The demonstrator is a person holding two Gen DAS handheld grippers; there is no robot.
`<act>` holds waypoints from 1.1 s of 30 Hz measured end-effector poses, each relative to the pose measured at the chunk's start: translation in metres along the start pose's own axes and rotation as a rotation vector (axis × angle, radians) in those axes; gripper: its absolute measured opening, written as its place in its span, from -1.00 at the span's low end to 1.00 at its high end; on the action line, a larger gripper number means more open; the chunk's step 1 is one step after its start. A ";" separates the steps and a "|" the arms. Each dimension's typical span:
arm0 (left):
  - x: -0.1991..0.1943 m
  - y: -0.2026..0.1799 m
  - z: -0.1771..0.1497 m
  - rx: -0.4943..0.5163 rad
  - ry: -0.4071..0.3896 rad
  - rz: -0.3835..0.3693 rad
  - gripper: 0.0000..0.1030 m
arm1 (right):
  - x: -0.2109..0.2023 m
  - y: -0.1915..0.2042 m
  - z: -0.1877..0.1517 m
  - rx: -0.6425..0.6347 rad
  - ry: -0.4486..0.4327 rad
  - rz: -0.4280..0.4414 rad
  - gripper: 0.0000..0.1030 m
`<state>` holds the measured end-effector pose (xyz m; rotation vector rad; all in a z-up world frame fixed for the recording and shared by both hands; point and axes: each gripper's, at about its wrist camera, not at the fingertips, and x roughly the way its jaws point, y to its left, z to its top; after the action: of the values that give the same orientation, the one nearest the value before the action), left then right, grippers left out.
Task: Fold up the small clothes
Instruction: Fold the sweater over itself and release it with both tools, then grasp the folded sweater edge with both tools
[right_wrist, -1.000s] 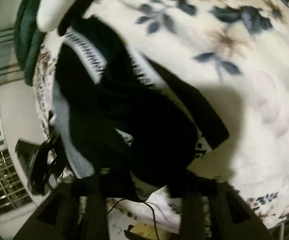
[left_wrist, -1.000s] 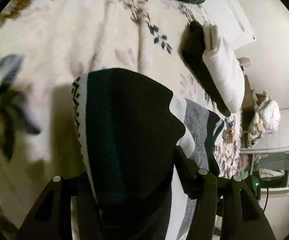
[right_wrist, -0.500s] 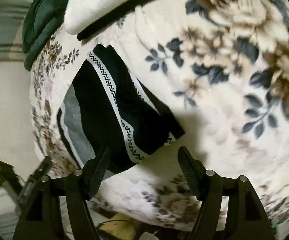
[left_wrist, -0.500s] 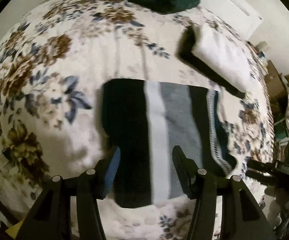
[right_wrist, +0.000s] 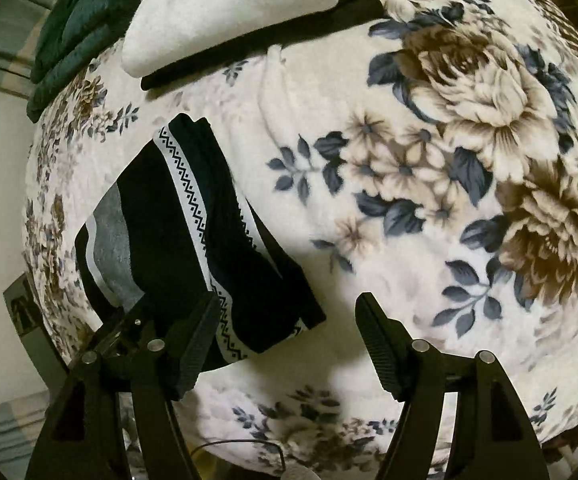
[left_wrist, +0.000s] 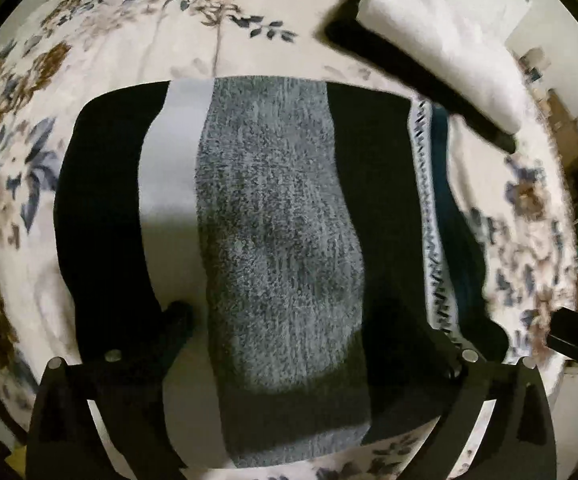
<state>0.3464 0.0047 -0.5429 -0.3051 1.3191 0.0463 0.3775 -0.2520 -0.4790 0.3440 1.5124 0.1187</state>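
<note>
A folded knit garment [left_wrist: 273, 220] with black, white and grey stripes and a zigzag band lies flat on the floral blanket [left_wrist: 89, 40]. My left gripper [left_wrist: 305, 320] hangs just over its near end, pointing steeply down. Its jaws are opening wide, the garment lies beneath them, and the pads do not press on it. In the right wrist view the same garment [right_wrist: 161, 232] lies at the lower left. My right gripper [right_wrist: 285, 304] stands open above the blanket [right_wrist: 449, 160], holding nothing. Its left fingertip [right_wrist: 205, 312] overlaps the garment's zigzag edge.
A folded white cloth [left_wrist: 449, 52] rests on a black one at the far right of the bed; the right wrist view shows this white cloth [right_wrist: 225, 12] at the top. A dark green folded item [right_wrist: 73, 20] lies beyond. The bed's edge runs close below both grippers.
Both grippers held the hanging garment a second ago and have let it go. It now lies folded on the blanket. The left jaws have spread wide; the right gripper has risen.
</note>
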 end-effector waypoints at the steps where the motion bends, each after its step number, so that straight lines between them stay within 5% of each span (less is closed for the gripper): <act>1: 0.002 -0.001 0.002 0.002 0.010 0.017 1.00 | 0.000 -0.001 -0.001 0.003 -0.002 0.001 0.40; 9: 0.016 -0.015 0.011 0.013 0.047 0.143 1.00 | -0.011 -0.001 0.000 -0.041 -0.019 -0.021 0.40; 17: 0.002 -0.011 0.020 -0.063 0.028 0.144 1.00 | -0.017 0.003 0.018 -0.077 -0.046 -0.024 0.40; 26: -0.048 0.008 0.028 -0.082 -0.085 0.258 1.00 | 0.022 0.046 0.047 -0.199 -0.057 -0.045 0.39; 31: -0.055 0.023 0.029 -0.102 -0.095 0.273 1.00 | 0.060 0.067 0.052 -0.267 -0.004 -0.074 0.25; 33: -0.055 0.028 0.029 -0.107 -0.094 0.279 1.00 | 0.074 0.071 0.050 -0.282 0.030 -0.087 -0.10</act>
<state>0.3543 0.0460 -0.4896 -0.2049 1.2597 0.3627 0.4411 -0.1712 -0.5274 0.0503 1.5139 0.2658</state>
